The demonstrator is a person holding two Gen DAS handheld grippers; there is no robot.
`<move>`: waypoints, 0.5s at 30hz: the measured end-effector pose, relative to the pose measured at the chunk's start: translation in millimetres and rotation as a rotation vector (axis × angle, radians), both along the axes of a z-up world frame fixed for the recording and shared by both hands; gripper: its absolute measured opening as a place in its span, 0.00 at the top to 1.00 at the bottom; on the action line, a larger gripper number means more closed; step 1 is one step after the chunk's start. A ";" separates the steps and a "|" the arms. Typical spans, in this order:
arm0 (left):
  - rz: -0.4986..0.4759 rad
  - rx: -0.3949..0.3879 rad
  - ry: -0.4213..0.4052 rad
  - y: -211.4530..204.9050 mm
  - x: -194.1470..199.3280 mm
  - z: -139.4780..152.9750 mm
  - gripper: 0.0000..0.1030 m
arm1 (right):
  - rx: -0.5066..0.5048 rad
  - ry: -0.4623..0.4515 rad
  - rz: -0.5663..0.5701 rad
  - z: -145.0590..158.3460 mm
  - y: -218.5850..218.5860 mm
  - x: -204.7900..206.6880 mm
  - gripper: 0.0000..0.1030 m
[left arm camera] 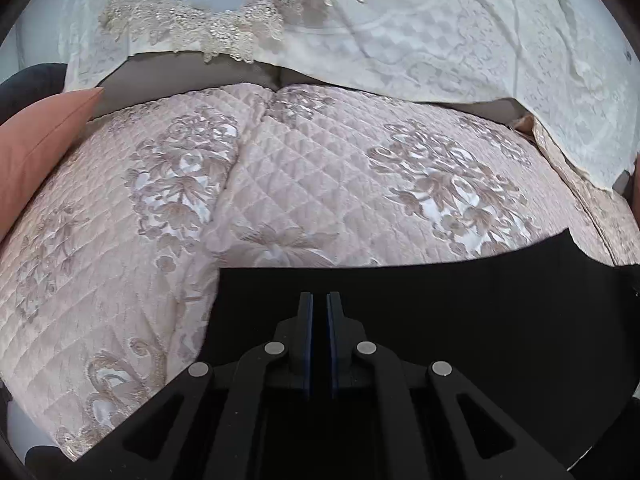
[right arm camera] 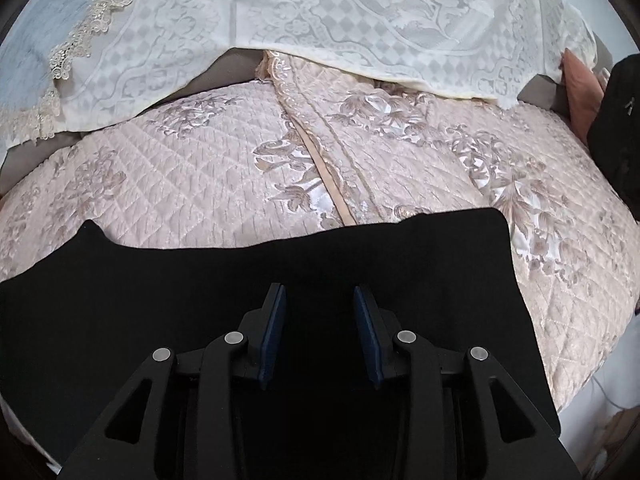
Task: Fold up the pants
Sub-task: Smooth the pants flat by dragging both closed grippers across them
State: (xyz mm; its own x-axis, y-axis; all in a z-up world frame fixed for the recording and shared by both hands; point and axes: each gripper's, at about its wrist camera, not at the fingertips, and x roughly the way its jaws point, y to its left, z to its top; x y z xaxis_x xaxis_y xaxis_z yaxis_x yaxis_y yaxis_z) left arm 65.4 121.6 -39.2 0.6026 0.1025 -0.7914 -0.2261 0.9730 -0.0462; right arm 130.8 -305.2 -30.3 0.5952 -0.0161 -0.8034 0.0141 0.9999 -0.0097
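Note:
Black pants (left arm camera: 460,280) lie flat on a pink quilted bedspread (left arm camera: 300,184); they also show in the right wrist view (right arm camera: 280,264). My left gripper (left arm camera: 319,296) hovers over the pants near their left edge, its jaws almost together with a narrow gap and no cloth seen between them. My right gripper (right arm camera: 320,292) is open above the pants near their right end, with nothing between its fingers. The pants' near part is hidden under both grippers.
A white lace cover (left arm camera: 460,32) drapes the pillows at the head of the bed, also in the right wrist view (right arm camera: 340,20). A salmon cushion (left arm camera: 36,148) lies at the left. A dark object (right arm camera: 616,128) sits at the bed's right edge beside another salmon cushion (right arm camera: 580,88).

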 end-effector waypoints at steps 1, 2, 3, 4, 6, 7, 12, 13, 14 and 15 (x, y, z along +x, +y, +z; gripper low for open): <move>0.007 -0.004 -0.004 2.4 -0.8 1.8 0.91 | 0.003 -0.005 0.002 2.0 1.6 -0.6 0.65; 0.015 -0.007 -0.008 5.0 -2.0 4.1 0.91 | 0.007 -0.008 0.006 3.4 2.9 -1.1 0.65; 0.020 -0.006 -0.012 7.0 -2.7 5.8 0.91 | 0.012 -0.012 0.012 5.3 5.4 -2.1 0.65; 0.026 -0.003 -0.016 8.9 -4.0 7.9 0.91 | 0.015 -0.015 0.017 6.7 8.2 -2.8 0.65; 0.030 -0.004 -0.023 12.1 -6.6 11.2 0.91 | 0.022 -0.025 0.048 11.7 18.5 -7.3 0.65; 0.031 -0.005 -0.027 12.8 -8.8 13.0 0.91 | 0.023 -0.029 0.063 13.6 24.4 -10.2 0.65; 0.018 -0.042 -0.046 12.8 -31.3 15.1 0.91 | 0.042 -0.038 0.169 21.2 60.6 -37.8 0.65; 0.013 -0.053 -0.050 12.5 -37.2 14.3 0.91 | 0.044 -0.041 0.190 21.5 68.2 -45.4 0.65; 0.007 -0.066 -0.054 11.2 -44.3 13.1 0.91 | 0.046 -0.042 0.209 21.3 75.5 -53.1 0.65; -0.005 -0.082 -0.054 9.5 -52.4 10.9 0.91 | 0.052 -0.040 0.237 20.1 84.6 -62.9 0.65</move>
State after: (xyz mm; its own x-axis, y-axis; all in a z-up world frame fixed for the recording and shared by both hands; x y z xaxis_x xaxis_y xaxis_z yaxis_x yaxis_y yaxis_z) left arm 13.0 131.1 -28.3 0.6453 0.0357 -0.7631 -0.2167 0.9664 -0.1380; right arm 67.9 -220.6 -10.3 0.6085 0.1685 -0.7755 -0.2212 0.9745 0.0382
